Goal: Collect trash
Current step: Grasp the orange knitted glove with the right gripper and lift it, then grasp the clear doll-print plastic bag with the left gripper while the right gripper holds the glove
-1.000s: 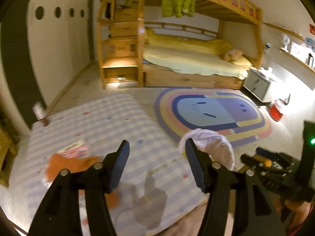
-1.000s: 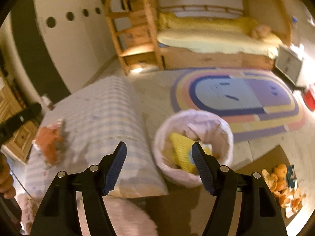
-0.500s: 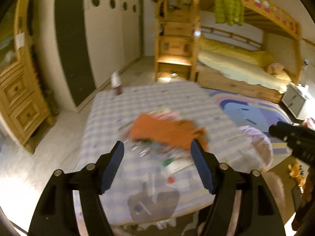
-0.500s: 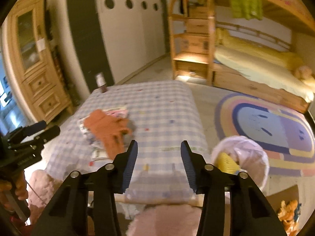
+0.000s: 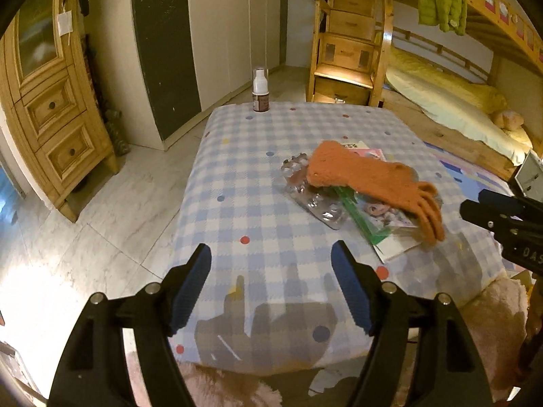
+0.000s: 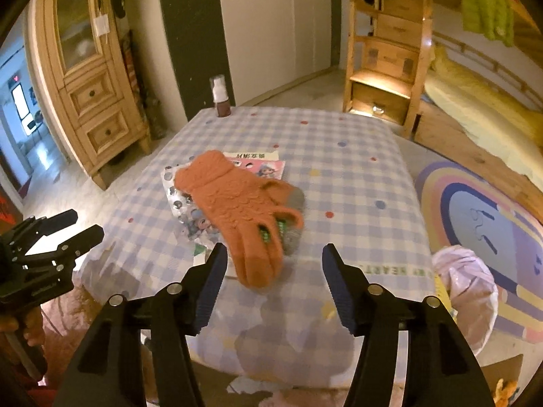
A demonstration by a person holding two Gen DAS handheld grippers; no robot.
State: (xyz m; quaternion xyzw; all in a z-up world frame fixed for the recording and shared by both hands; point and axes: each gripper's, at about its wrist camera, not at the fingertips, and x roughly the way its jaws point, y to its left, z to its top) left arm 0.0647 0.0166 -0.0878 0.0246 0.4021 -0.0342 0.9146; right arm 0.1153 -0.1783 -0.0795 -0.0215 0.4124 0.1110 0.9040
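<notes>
Both views swung off the rug/bunk-bed side and onto the checked table (image 5: 258,183) within the last sec; bin no longer centred in the right wrist view. Reads as: one drop done, back for more pickup.

Left gripper (image 5: 271,285) wide open, empty, hovering over near edge of table. Right gripper (image 6: 271,281) also spread wide, nothing held, over near edge w/ the glove tips just ahead of it.

Trash pile mid-table: orange glove (image 6: 237,210) lying on top of clear blister pack (image 5: 309,190), green-edged wrapper (image 5: 359,217) and printed card/booklet (image 6: 254,162) beneath. All touching, stacked loosely. Spray bottle (image 5: 260,91) upright at far edge of table, well apart from pile.

Lined bin (image 6: 465,291) on floor just off table's right side, yellow item inside at rim.

Next, prob.: right gripper onto glove or wrapper under it. Risk: glove not trash maybe; thin flat packs hard to pinch off cloth.
</notes>
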